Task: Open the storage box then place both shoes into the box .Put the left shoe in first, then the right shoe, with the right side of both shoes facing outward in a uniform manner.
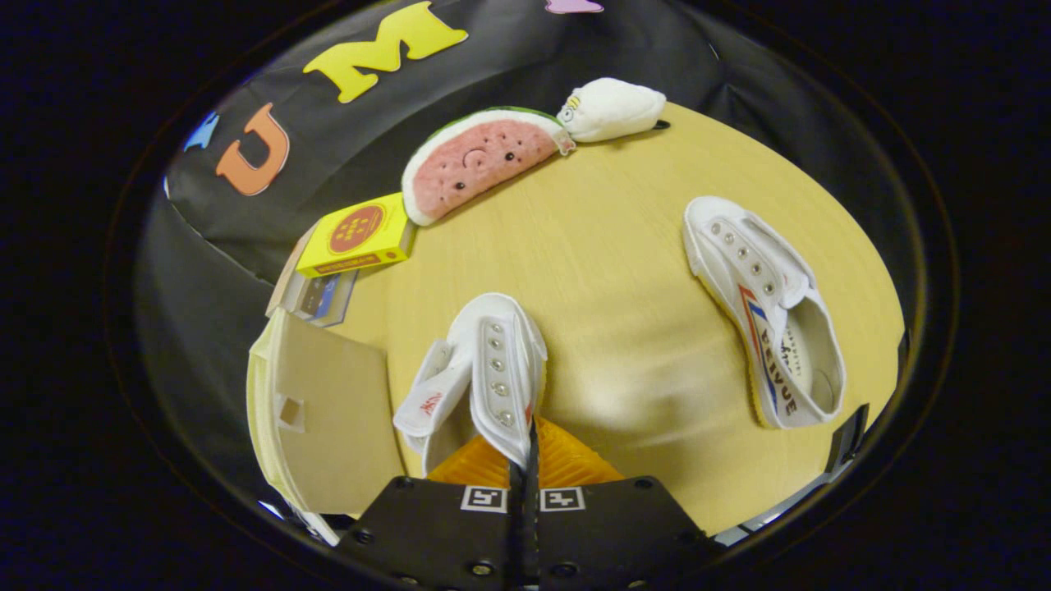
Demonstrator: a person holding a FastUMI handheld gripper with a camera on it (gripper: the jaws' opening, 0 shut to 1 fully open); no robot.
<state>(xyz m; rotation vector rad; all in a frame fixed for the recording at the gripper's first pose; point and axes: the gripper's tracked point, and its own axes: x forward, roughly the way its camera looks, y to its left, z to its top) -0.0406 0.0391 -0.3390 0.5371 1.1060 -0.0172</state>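
- Two white shoes show: one shoe [484, 369] is pinched by its eyelet flap between the fingers of the gripper [525, 450], which are clamped together on it, toe pointing ahead; the other shoe [764, 312] lies well apart on the round wooden table [624, 271]
- The storage box [324, 410] sits open just beside the held shoe
- Beyond lie a yellow box [357, 234], a watermelon plush [480, 160] and a white plush [612, 108]

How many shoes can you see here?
2: one shoe is pinched between the gripper fingers; the other shoe lies on the table beyond them, to the side.
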